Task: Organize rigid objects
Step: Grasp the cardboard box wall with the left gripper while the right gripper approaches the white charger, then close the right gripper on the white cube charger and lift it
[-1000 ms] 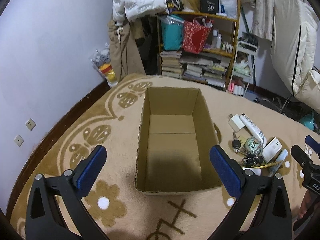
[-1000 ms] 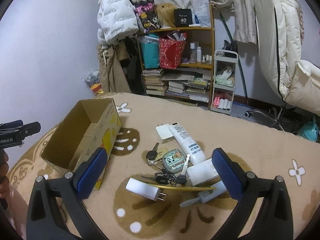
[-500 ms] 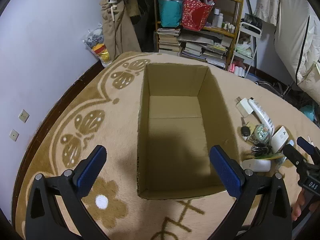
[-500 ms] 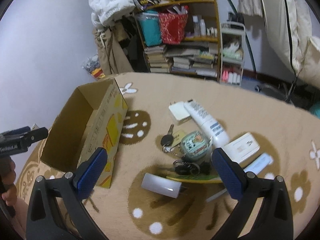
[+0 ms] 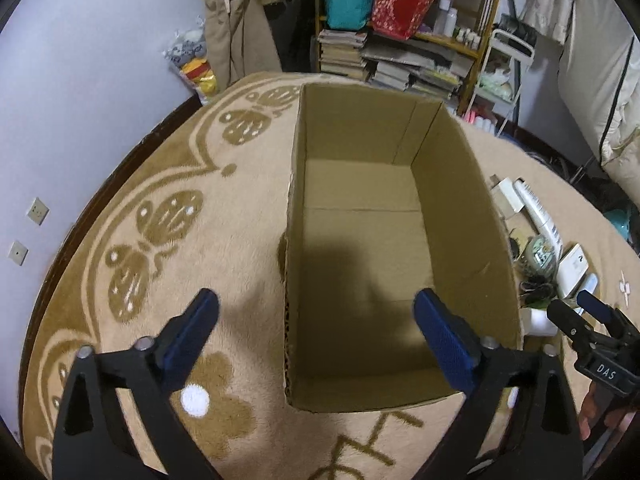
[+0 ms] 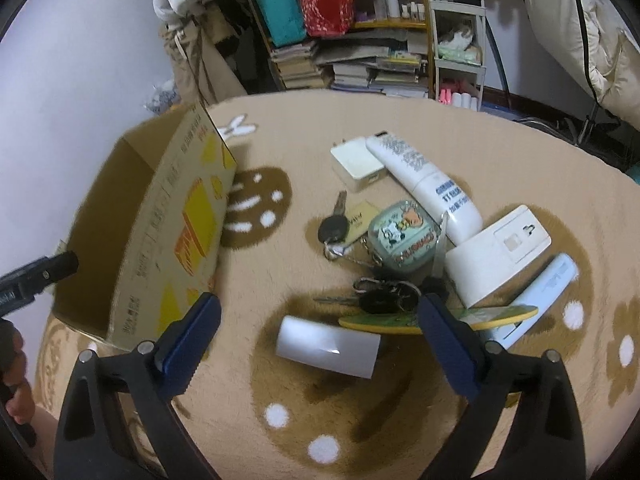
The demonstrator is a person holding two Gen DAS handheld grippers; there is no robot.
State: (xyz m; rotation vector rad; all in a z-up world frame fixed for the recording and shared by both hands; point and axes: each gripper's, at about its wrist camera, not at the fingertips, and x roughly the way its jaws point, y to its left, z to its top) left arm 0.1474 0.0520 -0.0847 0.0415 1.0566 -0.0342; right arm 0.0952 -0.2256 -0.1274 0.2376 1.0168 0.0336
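Right gripper: fingers spread, empty. White plug lies between them, long axis crosswise. Left gripper: fingers closing, empty, over box.

The box is plain matt brown corrugated cardboard, fluted along its cut near edge, with yellow and orange print on the outer wall; it stands on a rug of soft, napped pile, tan with darker brown figures. Right of the box, the charger, tube and white case look like smooth plastic with a slight sheen, and the keys show dull metal with black heads. The gripper pads are textured blue on matt black arms.
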